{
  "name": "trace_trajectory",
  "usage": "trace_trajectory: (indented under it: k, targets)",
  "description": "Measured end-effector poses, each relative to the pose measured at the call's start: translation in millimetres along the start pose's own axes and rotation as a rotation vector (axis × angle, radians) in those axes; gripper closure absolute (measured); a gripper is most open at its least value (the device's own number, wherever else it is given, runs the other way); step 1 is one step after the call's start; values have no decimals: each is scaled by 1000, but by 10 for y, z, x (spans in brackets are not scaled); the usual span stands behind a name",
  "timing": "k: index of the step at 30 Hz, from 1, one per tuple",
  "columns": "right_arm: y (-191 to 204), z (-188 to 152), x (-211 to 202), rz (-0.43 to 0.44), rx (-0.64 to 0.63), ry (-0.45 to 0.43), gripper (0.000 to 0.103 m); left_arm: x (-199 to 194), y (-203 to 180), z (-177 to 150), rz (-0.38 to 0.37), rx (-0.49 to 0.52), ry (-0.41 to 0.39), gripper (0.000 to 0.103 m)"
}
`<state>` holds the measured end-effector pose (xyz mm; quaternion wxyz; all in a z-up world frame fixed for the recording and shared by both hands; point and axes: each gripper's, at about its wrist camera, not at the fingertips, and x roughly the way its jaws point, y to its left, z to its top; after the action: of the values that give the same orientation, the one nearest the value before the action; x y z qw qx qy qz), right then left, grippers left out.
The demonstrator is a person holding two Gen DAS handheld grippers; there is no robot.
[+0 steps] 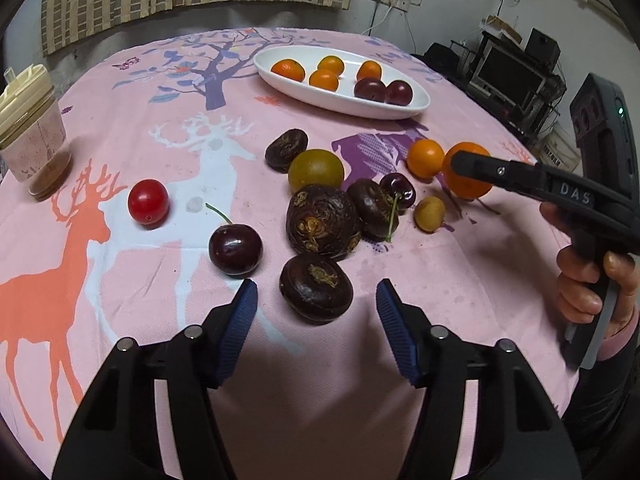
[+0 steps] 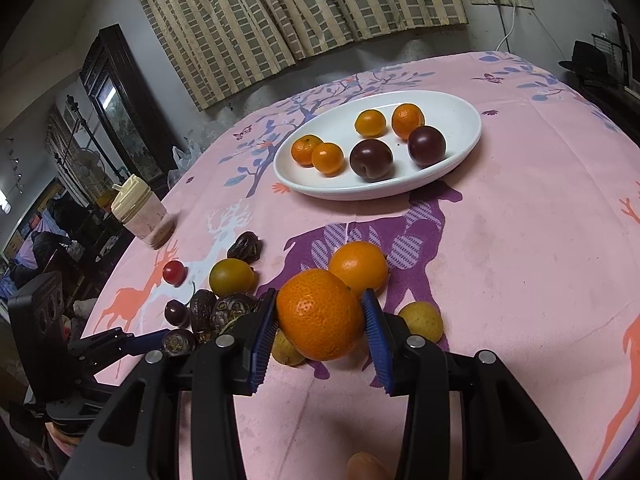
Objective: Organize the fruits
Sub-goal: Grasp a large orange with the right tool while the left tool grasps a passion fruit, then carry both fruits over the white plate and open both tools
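A white oval plate (image 1: 416,106) (image 2: 468,140) at the far side holds several small oranges and two dark plums. Loose fruit lies mid-table: dark water chestnuts (image 1: 316,294), cherries (image 1: 235,249), a red cherry tomato (image 1: 148,201), a greenish-yellow fruit (image 1: 316,170), small yellow fruits (image 2: 422,320) and another orange (image 2: 359,266). My right gripper (image 2: 321,314) (image 1: 466,164) is shut on a large orange (image 2: 320,314), its pads against both sides. My left gripper (image 1: 316,300) is open, its blue pads either side of the nearest water chestnut, not touching it.
A lidded cup (image 1: 28,136) (image 2: 140,216) stands at the table's left edge. The pink deer-print tablecloth (image 1: 120,280) covers the round table. Shelves and electronics stand beyond the right edge.
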<state>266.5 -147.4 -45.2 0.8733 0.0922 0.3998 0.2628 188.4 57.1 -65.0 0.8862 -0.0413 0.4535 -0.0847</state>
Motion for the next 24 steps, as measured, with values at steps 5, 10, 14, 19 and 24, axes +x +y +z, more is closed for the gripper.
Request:
trace_trajectory:
  k: [5,10,14,19,24]
  targets:
    - [12,-22,-32,15,-1,-8,60,59,-75,12,48,41,24,43]
    - [-1,-45,-53,25,5,-10,60,91,-143,31,90,75,32,55]
    - [-13,-57,-77,31,8,-17,60,91,-164,37,109,85,28,66]
    - [-58,-61,-98,31,22,-26,60,64,-101,41,94,53,17,66]
    - [-80,-48,-100,48,33,-26,61,-99,-83,66,82,52,-40,66]
